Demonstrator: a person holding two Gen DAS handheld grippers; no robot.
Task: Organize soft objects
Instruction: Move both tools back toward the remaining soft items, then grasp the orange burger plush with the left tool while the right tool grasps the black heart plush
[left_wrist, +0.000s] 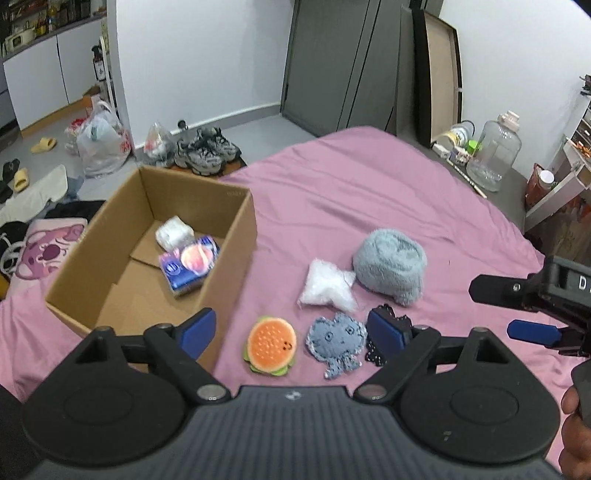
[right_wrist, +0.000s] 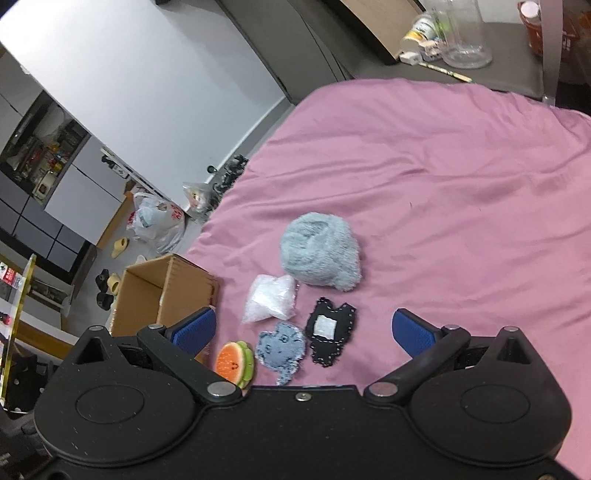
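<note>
On the pink bed sheet (left_wrist: 351, 192) lie a grey fluffy bundle (left_wrist: 389, 264), a white plastic-wrapped pack (left_wrist: 327, 286), a plush burger (left_wrist: 271, 345), a blue-grey plush figure (left_wrist: 336, 341) and a black fabric piece (left_wrist: 375, 349). A cardboard box (left_wrist: 229, 236) at the left holds a white roll (left_wrist: 173, 232) and a blue pack (left_wrist: 190, 266). My left gripper (left_wrist: 291, 328) is open and empty above the burger and the plush figure. My right gripper (right_wrist: 304, 328) is open and empty above the same items: the bundle (right_wrist: 319, 254), white pack (right_wrist: 271, 299), burger (right_wrist: 234, 363), figure (right_wrist: 282, 349) and black piece (right_wrist: 330, 334).
The right gripper also shows at the right edge of the left wrist view (left_wrist: 535, 314). Beyond the bed's far edge are shoes (left_wrist: 207, 149), plastic bags (left_wrist: 99, 144) and a clear jug (left_wrist: 495, 151). Clothes lie on the floor at the left.
</note>
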